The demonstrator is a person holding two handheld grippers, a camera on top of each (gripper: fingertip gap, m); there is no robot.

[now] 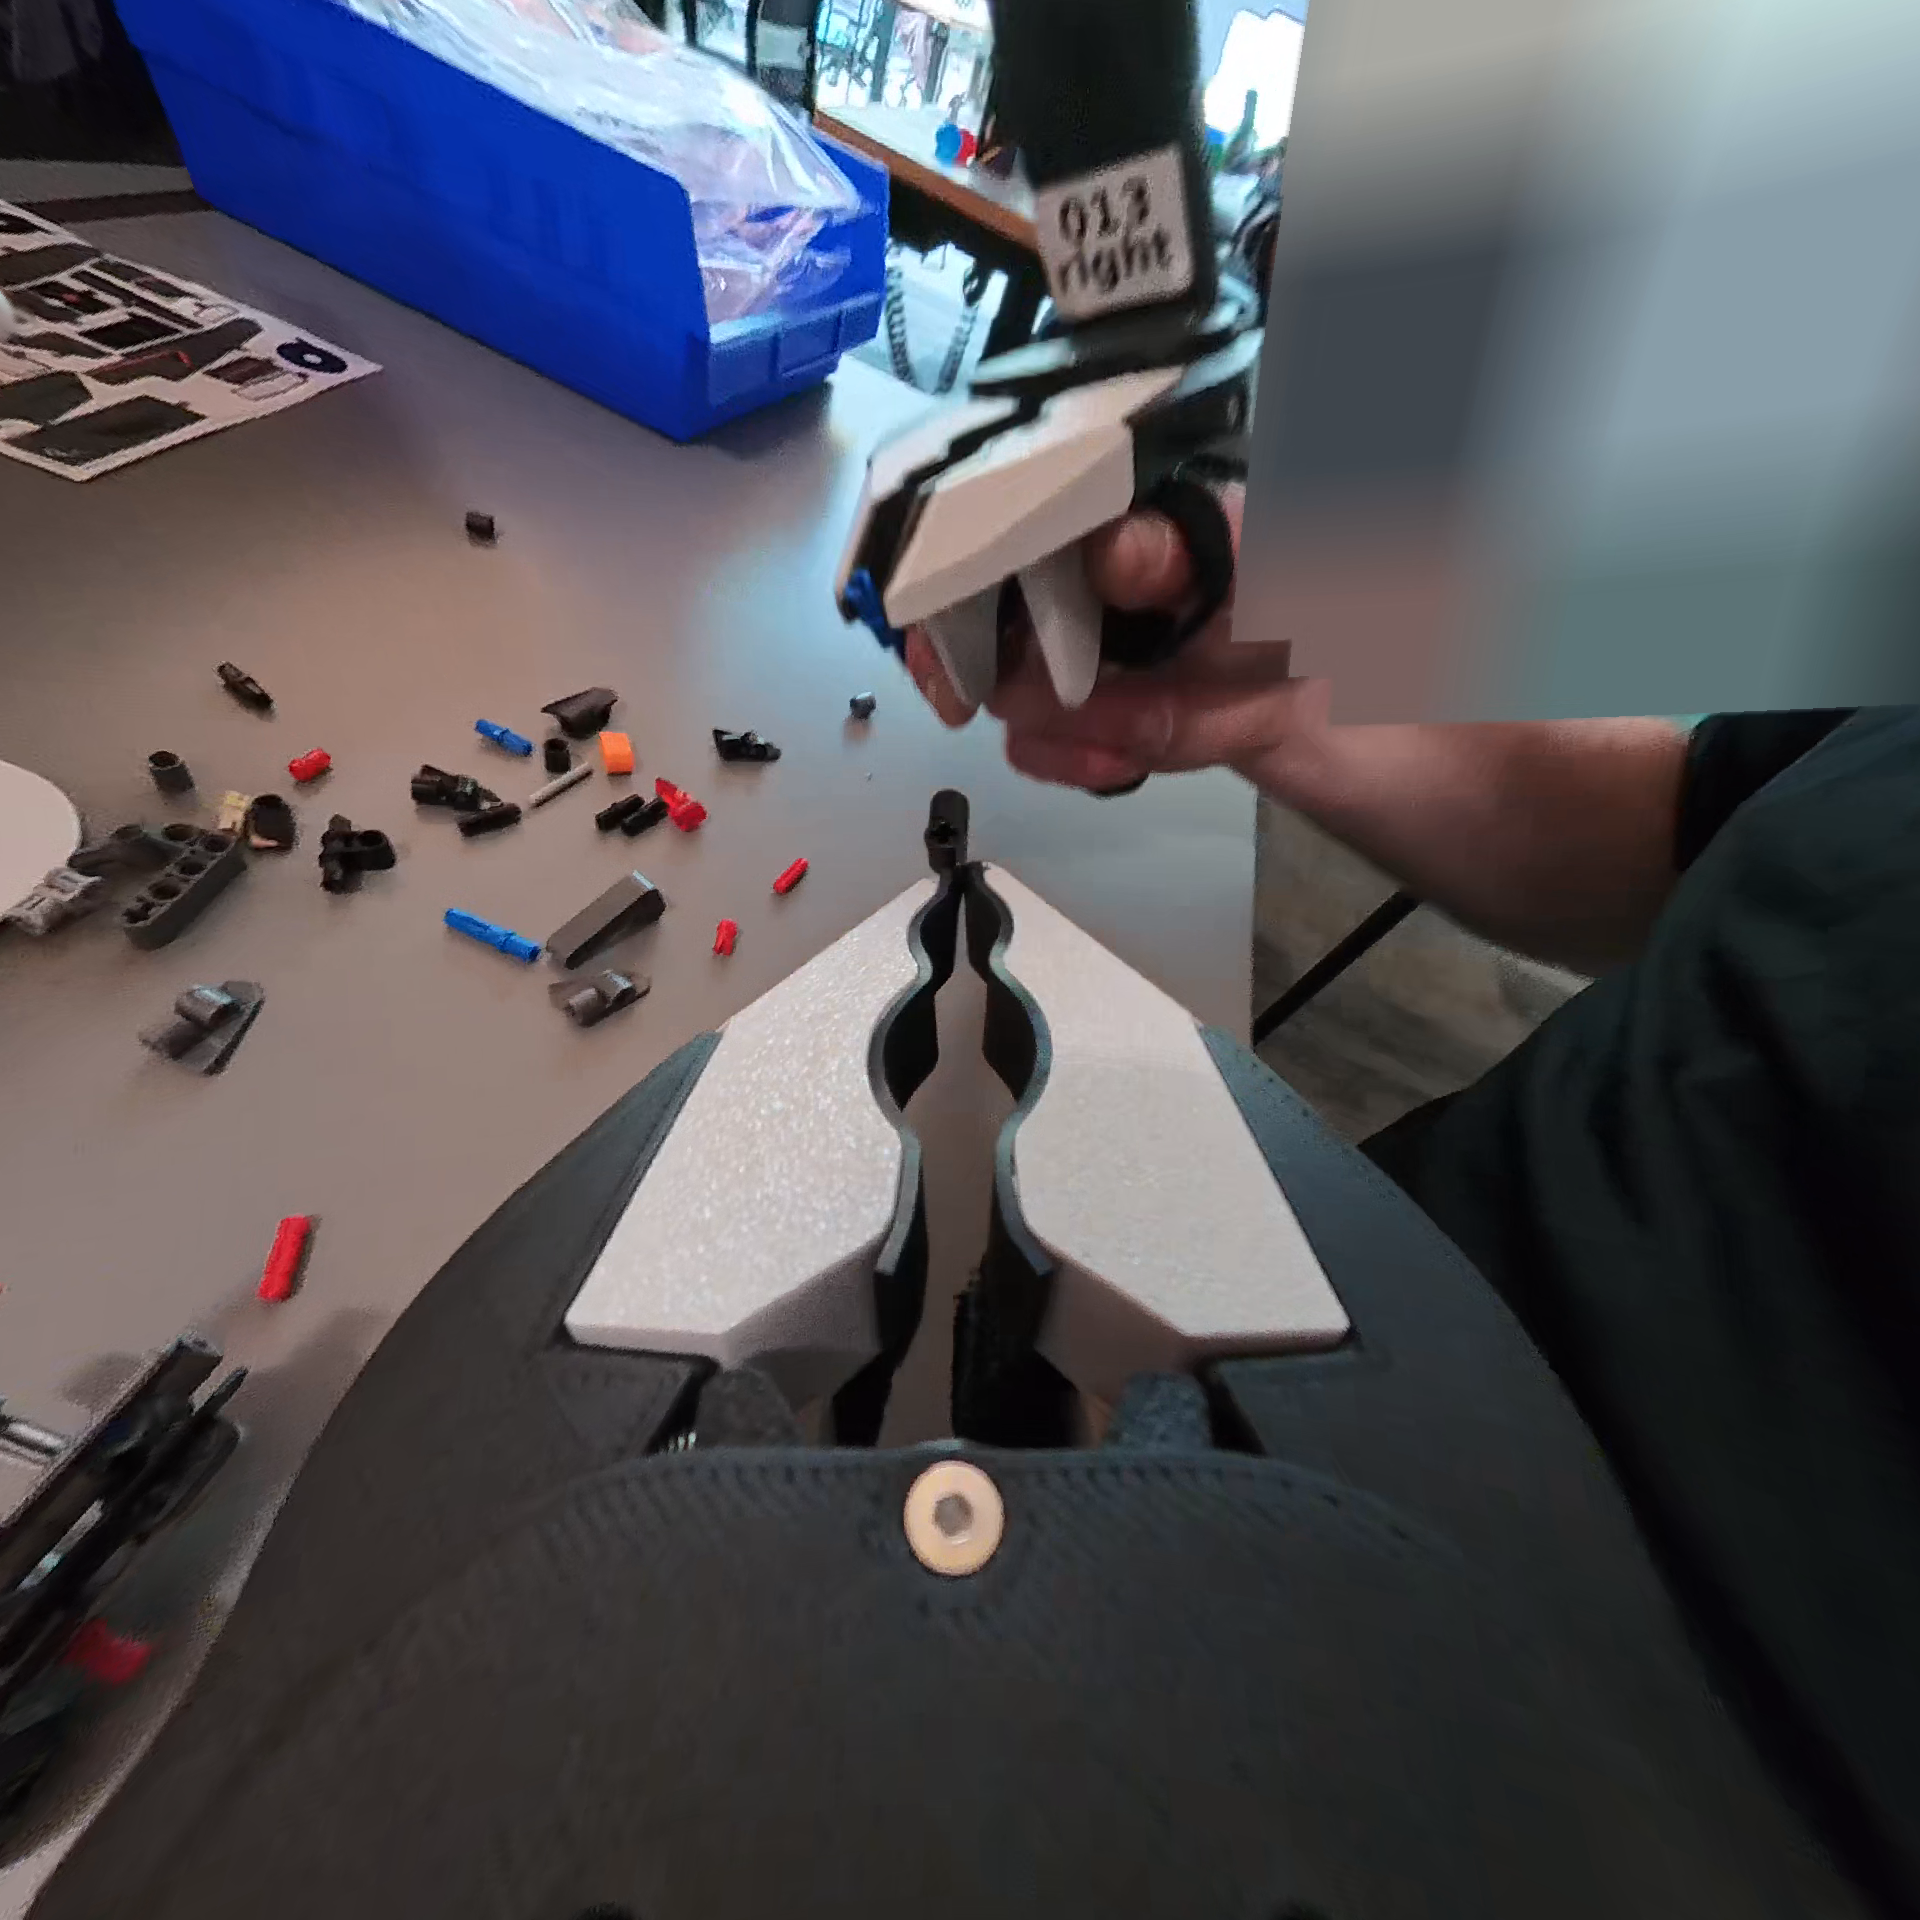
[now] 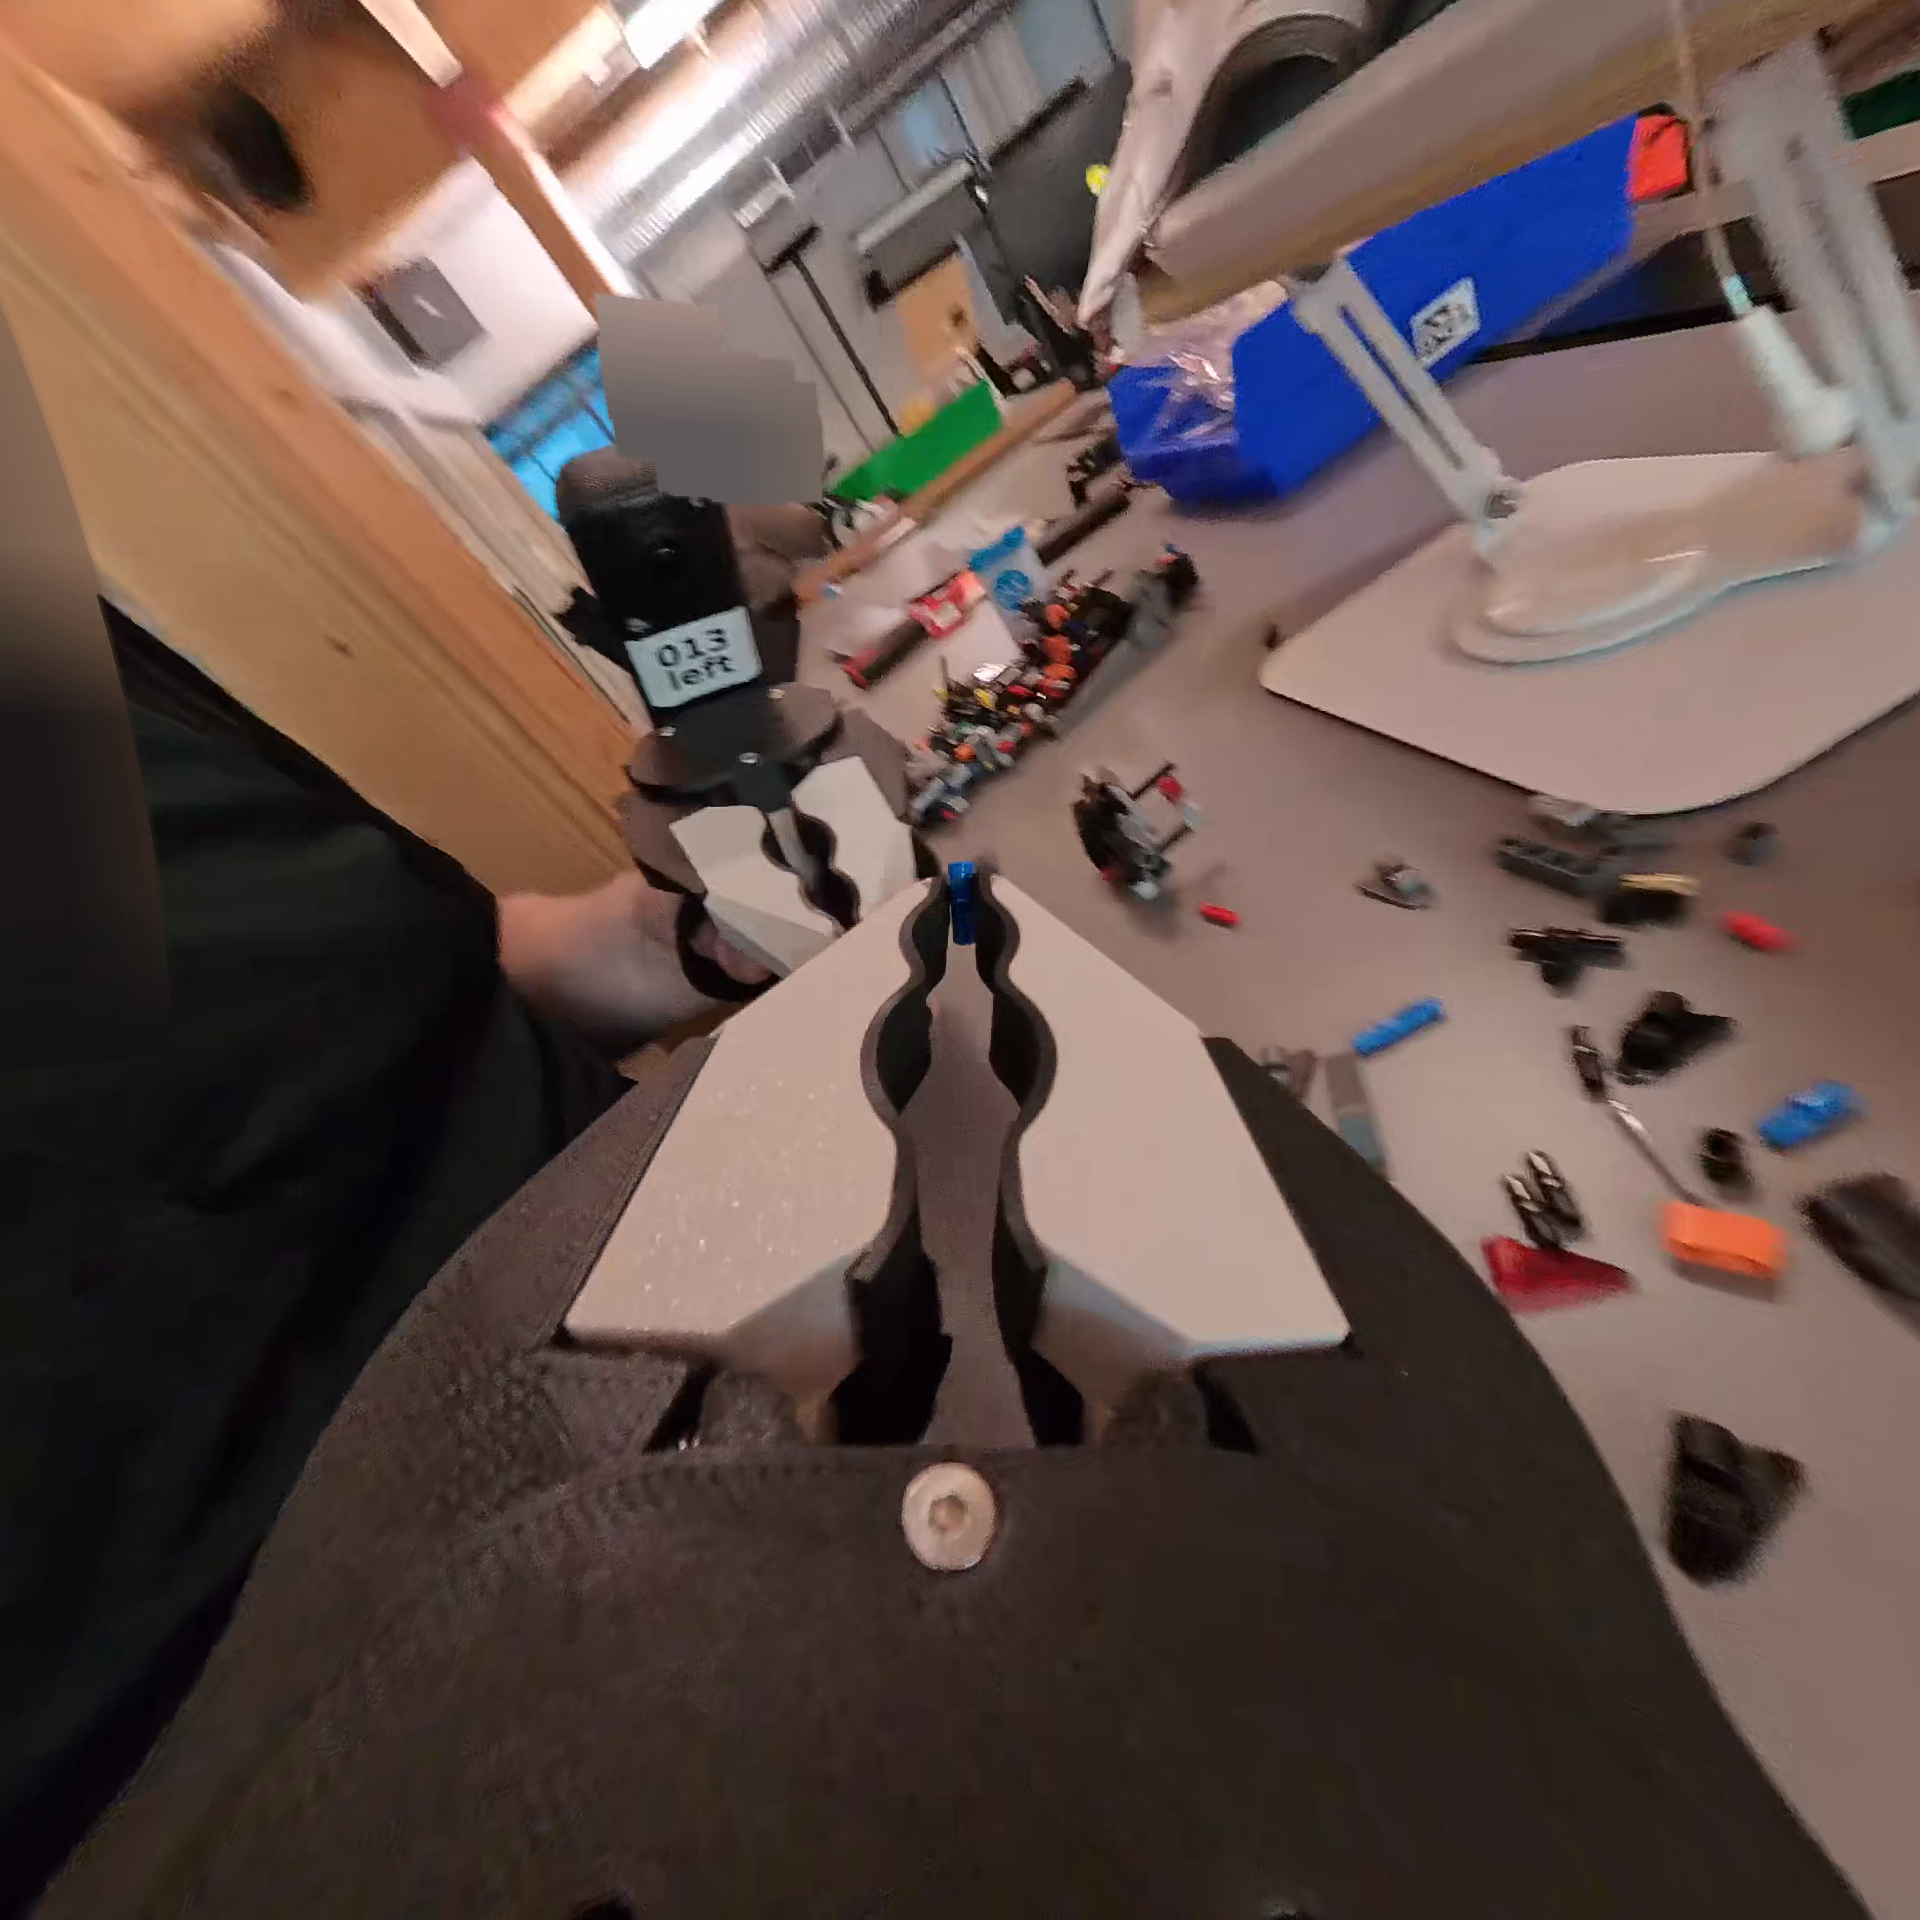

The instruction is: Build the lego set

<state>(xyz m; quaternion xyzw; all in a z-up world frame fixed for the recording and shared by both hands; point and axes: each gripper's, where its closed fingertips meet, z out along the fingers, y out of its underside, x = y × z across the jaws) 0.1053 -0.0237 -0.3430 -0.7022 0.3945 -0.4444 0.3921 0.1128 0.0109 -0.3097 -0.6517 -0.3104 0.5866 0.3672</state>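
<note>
My left gripper is shut on a small black connector piece that sticks out past its tips, held above the grey table. My right gripper is shut on a small blue pin. In the left wrist view the right gripper hangs above and beyond the left one, with the blue pin at its tip. In the right wrist view the left gripper sits just left of my right tips. Loose black, red, blue and orange pieces lie scattered on the table.
A blue bin with plastic bags stands at the back. An instruction sheet lies at the far left. A partly built black model sits on the table. A white lamp base stands on a white pad. The person's arm is at the right. The grippers' ends are close to 5 centimeters from one another.
</note>
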